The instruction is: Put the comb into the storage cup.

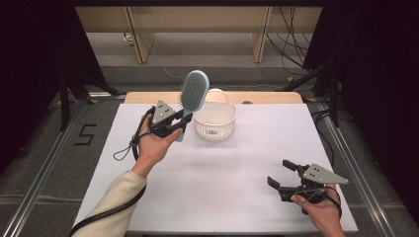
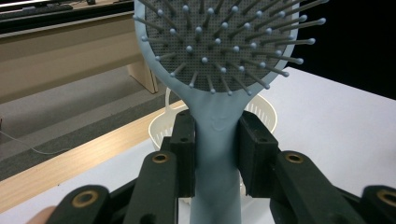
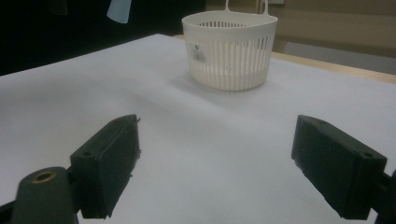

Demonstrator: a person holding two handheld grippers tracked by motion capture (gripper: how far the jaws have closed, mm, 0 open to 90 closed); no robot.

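A blue hairbrush [image 1: 193,91] stands lifted just left of the white basket [image 1: 215,122], its handle pinched between the pads of the left gripper [image 1: 179,126], bristle face turned toward the camera. The grip sits low on the neck, seemingly so the head can tip over the basket's rim and drop in. The right gripper [image 1: 278,174] rests well to the basket's near right on the white table [image 1: 237,163], jaws spread wide and holding nothing, apparently kept clear of the left hand's work.
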